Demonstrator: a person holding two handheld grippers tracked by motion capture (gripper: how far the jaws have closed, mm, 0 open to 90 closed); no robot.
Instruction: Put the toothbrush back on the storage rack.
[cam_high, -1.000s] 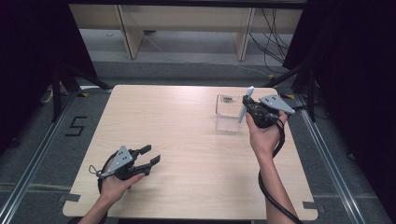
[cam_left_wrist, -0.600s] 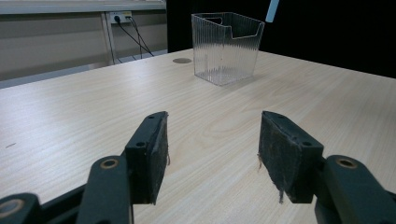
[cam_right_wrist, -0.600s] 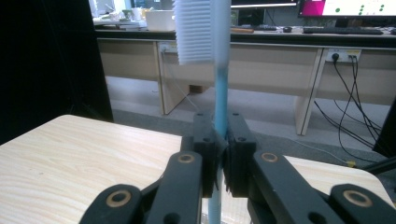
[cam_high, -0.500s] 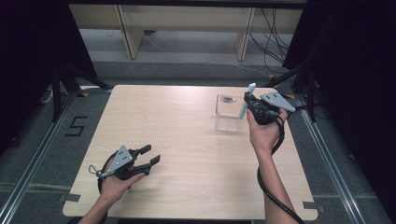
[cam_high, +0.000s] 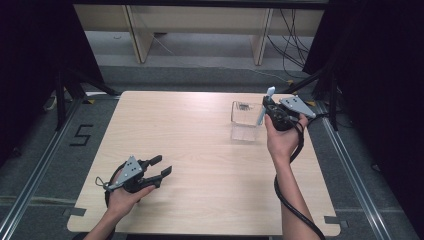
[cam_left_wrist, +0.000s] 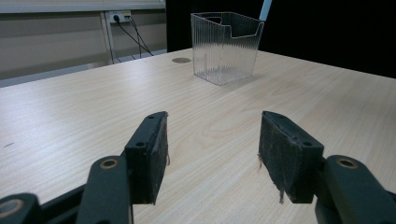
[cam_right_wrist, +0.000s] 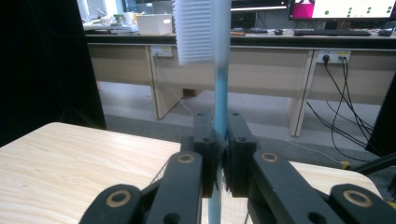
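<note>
Already pinched upright in the right gripper (cam_right_wrist: 219, 158): toothbrush (cam_right_wrist: 218, 70), beside the bin (cam_high: 246, 120), not yet inside. Presumably left to do: dropping it in. Left gripper (cam_high: 161, 166) spread, idle, well apart.

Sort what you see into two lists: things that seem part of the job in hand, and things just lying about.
Likely part of the job:
- toothbrush, clamped upright in the right tool
- clear container beside it
- left tool, open and empty near the table's front

Just lying about:
- desks behind
- wall cables
- floor marking "5"
</note>
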